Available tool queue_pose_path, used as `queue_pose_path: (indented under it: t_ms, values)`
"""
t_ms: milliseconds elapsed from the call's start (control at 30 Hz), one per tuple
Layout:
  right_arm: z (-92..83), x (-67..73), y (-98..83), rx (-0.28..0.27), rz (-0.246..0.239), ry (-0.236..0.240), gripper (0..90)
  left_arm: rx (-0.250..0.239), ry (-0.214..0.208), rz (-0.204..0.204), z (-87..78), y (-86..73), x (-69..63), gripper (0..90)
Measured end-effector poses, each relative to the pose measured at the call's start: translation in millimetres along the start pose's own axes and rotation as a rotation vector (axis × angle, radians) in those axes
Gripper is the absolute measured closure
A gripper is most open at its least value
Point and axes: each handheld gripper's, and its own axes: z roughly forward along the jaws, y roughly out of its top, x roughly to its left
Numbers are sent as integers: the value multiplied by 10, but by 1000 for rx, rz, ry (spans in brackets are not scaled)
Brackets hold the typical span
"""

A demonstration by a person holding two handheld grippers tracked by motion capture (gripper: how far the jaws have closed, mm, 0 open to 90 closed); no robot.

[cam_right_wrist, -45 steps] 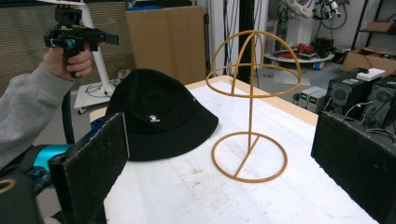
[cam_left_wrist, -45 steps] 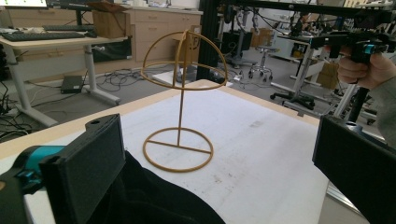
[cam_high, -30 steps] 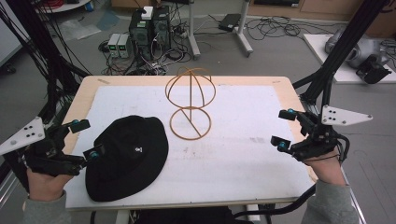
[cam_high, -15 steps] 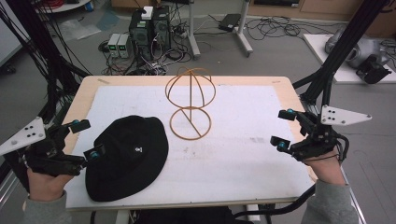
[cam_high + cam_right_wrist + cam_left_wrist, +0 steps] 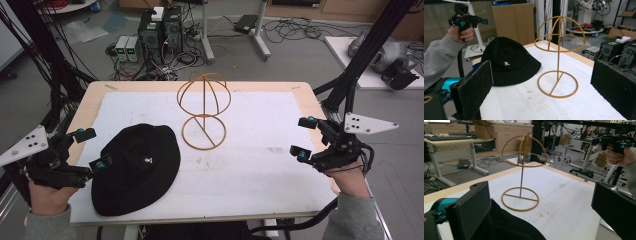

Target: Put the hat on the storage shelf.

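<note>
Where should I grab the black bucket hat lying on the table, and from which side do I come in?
Probably the brim of the black bucket hat, at its left edge, where the open left gripper already sits. The hat lies crown-up and flat on the table, so the thin, soft brim is likely the easiest part for two jaws to pinch. Come in low from the left, one jaw sliding under the brim.

Table (image 5: 90, 102): hat (image 5: 137, 167), wire stand (image 5: 204, 112)
</note>
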Motion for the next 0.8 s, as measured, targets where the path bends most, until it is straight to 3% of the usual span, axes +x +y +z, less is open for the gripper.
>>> queue_pose_path:
  t_ms: [267, 467, 667, 800]
  values:
    - [-22, 8, -3, -3, 3, -2, 33, 0, 9, -8, -5, -6, 44, 27]
    - [-97, 31, -8, -18, 5, -10, 33, 10, 21, -21, 42, -27, 138, 27]
    - [-93, 28, 3, -16, 1, -6, 33, 13, 48, -35, 40, -59, 228, 27]
    - [-82, 34, 5, -13, -1, -3, 33, 6, 45, -38, 37, -38, 284, 27]
